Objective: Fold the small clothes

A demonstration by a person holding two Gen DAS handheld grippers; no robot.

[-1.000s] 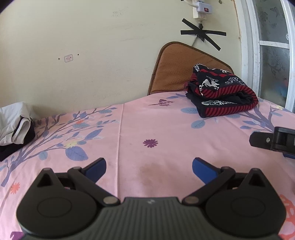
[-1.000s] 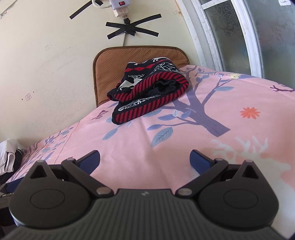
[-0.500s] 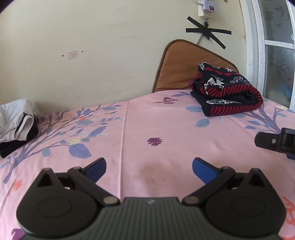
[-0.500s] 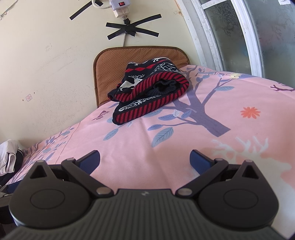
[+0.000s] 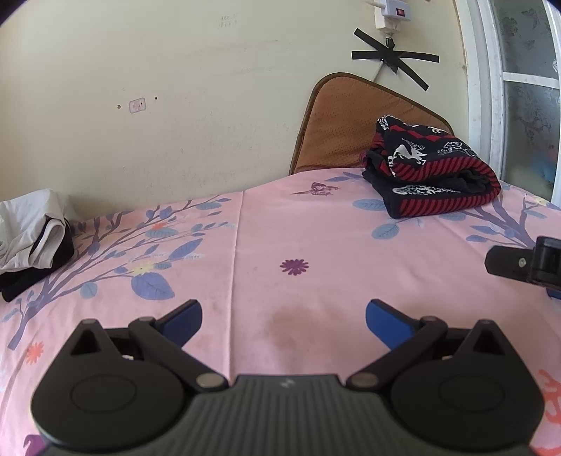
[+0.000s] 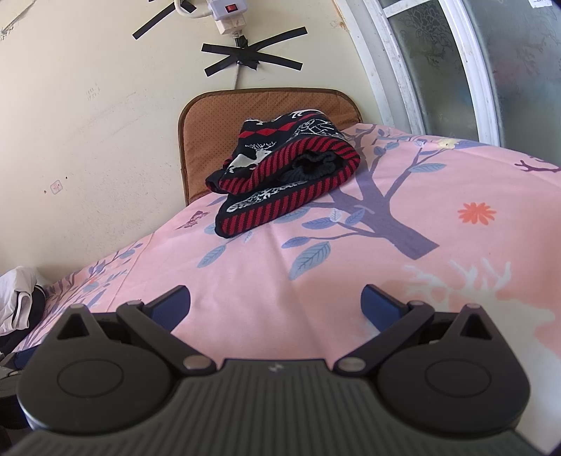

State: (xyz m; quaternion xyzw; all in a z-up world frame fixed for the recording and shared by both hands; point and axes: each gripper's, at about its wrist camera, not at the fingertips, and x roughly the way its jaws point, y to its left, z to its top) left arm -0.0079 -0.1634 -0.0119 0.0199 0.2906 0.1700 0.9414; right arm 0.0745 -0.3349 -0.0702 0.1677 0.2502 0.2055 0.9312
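Observation:
A folded black and red patterned sweater [image 5: 431, 175] [image 6: 287, 175] lies at the far side of the pink bedsheet [image 5: 315, 245], in front of a brown cushion [image 5: 336, 122]. A heap of white and black clothes [image 5: 31, 231] [image 6: 17, 301] sits at the left edge by the wall. My left gripper [image 5: 284, 315] hovers open over bare sheet, nothing between its blue fingers. My right gripper [image 6: 275, 303] is also open and empty, well short of the sweater. Part of the right gripper's body [image 5: 526, 263] shows at the right edge of the left wrist view.
A cream wall [image 5: 175, 105] runs behind the bed, with a taped cable and power adapter [image 6: 228, 14] above the brown cushion [image 6: 210, 140]. A frosted window with a white frame [image 6: 455, 63] borders the right side. A faint brown stain [image 5: 284, 315] marks the sheet.
The left wrist view has shifted slightly, so the sweater and wall sit a little further right and the clothes heap shows more. The right gripper has barely moved. Both stay open.

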